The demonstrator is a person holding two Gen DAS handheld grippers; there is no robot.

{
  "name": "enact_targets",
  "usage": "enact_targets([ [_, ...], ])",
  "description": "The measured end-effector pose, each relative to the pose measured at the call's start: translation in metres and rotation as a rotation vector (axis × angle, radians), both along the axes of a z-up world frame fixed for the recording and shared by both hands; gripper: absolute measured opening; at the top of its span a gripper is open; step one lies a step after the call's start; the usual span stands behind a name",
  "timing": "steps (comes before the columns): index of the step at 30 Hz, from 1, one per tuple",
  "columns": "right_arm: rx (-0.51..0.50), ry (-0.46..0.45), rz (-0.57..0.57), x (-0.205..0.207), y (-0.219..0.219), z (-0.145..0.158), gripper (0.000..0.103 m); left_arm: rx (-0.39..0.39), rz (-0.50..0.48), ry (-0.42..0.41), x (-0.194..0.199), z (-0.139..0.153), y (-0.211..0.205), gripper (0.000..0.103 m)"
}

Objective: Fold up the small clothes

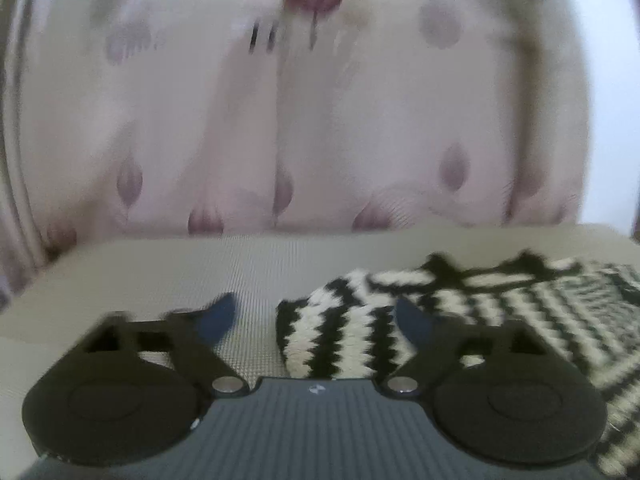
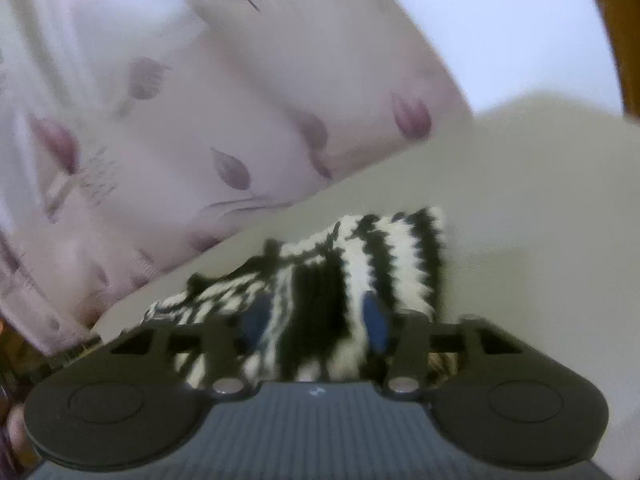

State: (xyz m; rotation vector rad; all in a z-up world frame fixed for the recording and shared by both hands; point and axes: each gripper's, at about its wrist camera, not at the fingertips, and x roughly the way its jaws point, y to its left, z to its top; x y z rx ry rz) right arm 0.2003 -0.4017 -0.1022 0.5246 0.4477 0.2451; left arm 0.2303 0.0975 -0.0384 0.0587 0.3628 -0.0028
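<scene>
Zigzag black-and-cream knit (image 1: 460, 312) lying partly bunched on the beige woven surface (image 1: 200, 272), just in front of the tulip-print curtain (image 1: 320, 120). Left tool (image 1: 316, 316) spread wide, gripping nothing, parked at the knit's rolled edge. Right tool (image 2: 316, 320) also released, straddling the fabric; no pinch visible. Probably best to nip just one layer at the edge, lift low, lay it over flat, smooth before letting go. Both views pretty blurry. No readable writing or labels, just a tiny pale logo on each tool body.
</scene>
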Motion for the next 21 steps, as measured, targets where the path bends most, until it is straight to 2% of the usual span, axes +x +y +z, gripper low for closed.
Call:
enact_targets([
  [1, -0.016, -0.022, 0.006, -0.014, -0.003, 0.001, 0.067, 0.015, -0.007, -0.022, -0.012, 0.001, -0.002, 0.103],
  [3, -0.050, -0.021, 0.019, -0.016, -0.005, 0.008, 0.068, 0.044, -0.028, -0.035, -0.032, 0.000, -0.013, 0.103],
  [4, -0.063, -0.015, 0.011, -0.010, -0.004, 0.013, 0.068, 0.034, -0.032, -0.025, -0.038, -0.002, -0.017, 0.103],
  [7, -0.085, -0.016, 0.044, 0.022, 0.005, 0.027, 0.068, -0.060, -0.048, 0.005, -0.048, -0.012, -0.030, 0.103],
  [9, -0.153, 0.016, 0.062, 0.051, 0.019, 0.030, 0.068, -0.049, -0.037, 0.007, -0.048, -0.023, -0.038, 0.103],
  [11, -0.198, 0.056, 0.087, 0.079, 0.032, 0.026, 0.068, -0.044, -0.014, 0.063, -0.041, -0.032, -0.038, 0.103],
  [15, -0.250, 0.112, 0.145, 0.125, 0.057, 0.005, 0.068, -0.138, 0.019, 0.140, -0.028, -0.039, -0.023, 0.103],
  [16, -0.277, 0.124, 0.167, 0.133, 0.063, -0.001, 0.065, -0.163, 0.034, 0.173, -0.023, -0.042, -0.018, 0.103],
  [17, -0.330, 0.145, 0.177, 0.140, 0.073, -0.007, 0.055, -0.187, 0.050, 0.199, -0.019, -0.044, -0.014, 0.103],
  [18, -0.379, 0.139, 0.179, 0.143, 0.080, -0.011, 0.028, -0.214, 0.069, 0.216, -0.017, -0.046, -0.009, 0.103],
  [19, -0.369, 0.114, 0.188, 0.141, 0.081, -0.010, 0.016, -0.237, 0.090, 0.218, -0.017, -0.047, -0.005, 0.103],
  [21, -0.340, 0.022, 0.154, 0.133, 0.078, 0.002, 0.015, -0.260, 0.118, 0.191, -0.023, -0.046, 0.001, 0.103],
])
